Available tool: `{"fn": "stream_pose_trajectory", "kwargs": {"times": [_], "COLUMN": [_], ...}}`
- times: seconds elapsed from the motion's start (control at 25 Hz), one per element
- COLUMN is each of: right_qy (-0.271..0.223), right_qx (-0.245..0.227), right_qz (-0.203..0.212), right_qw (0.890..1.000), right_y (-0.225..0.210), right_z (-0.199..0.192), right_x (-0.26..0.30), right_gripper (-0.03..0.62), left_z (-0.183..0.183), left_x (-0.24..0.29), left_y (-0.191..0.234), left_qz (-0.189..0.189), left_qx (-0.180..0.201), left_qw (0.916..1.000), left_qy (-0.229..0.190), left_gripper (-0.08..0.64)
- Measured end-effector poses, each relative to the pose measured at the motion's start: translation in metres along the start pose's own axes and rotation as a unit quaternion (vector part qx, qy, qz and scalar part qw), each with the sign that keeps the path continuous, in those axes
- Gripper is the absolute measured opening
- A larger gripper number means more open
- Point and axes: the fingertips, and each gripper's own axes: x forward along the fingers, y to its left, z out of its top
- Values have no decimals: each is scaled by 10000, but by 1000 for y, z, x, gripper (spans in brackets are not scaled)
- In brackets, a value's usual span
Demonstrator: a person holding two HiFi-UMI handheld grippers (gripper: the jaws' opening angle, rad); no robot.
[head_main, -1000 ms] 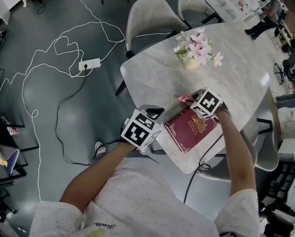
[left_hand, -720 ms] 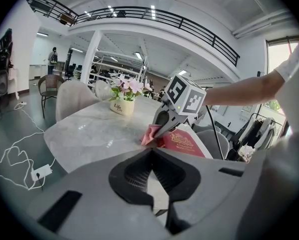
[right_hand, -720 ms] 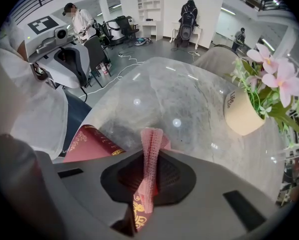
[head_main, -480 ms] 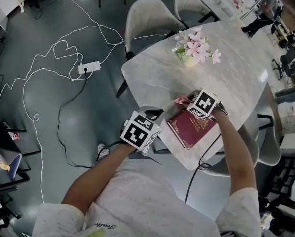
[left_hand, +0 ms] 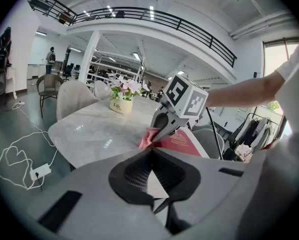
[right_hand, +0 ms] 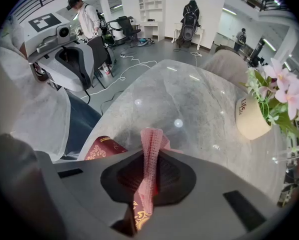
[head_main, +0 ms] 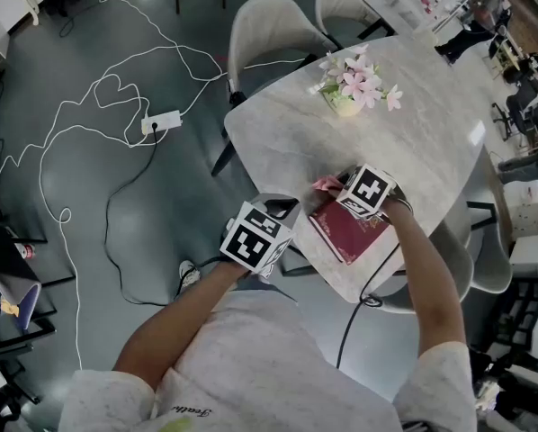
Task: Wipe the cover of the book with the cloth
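A dark red book [head_main: 348, 232] with gold ornament lies at the near edge of the marble table [head_main: 287, 142]. My right gripper [head_main: 348, 189] sits over the book's far end, shut on a pink cloth [head_main: 327, 184] that pokes out to the left. In the right gripper view the cloth [right_hand: 150, 149] hangs pinched between the jaws of that gripper [right_hand: 148, 179], with the book [right_hand: 102, 150] below it. My left gripper [head_main: 282, 210] hovers off the table's near-left edge, apart from the book, jaws together on nothing. From the left gripper view [left_hand: 152, 184] I see the cloth [left_hand: 148, 138] and book [left_hand: 182, 141].
A cream pot of pink flowers [head_main: 350, 93] stands mid-table. Pale chairs [head_main: 269, 25] ring the table's far side. White cables and a power strip [head_main: 164, 118] lie on the grey floor at left. A black cable [head_main: 363, 300] hangs off the table's near edge.
My right gripper has slid the cloth a little to the left over the book's far end. The left gripper has stayed where it was.
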Motion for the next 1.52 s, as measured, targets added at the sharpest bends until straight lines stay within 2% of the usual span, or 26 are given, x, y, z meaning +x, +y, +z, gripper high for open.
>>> {"fn": "stream_pose_trajectory", "kwargs": {"times": [1.04, 1.52], "right_qy": [79, -166], "right_qx": [161, 590], "right_qz": [-20, -134], "right_qw": [9998, 9980], "right_y": [66, 99], "right_z": [36, 63], "right_x": [7, 9], "right_gripper": [15, 15], "left_z": [-27, -42], "left_x": [-43, -71], "left_y": [0, 5], "left_qz": [-453, -669], "left_qx": [-37, 94], "left_qw": [9990, 9977], "left_qy": [-30, -12], "left_gripper": [8, 8]}}
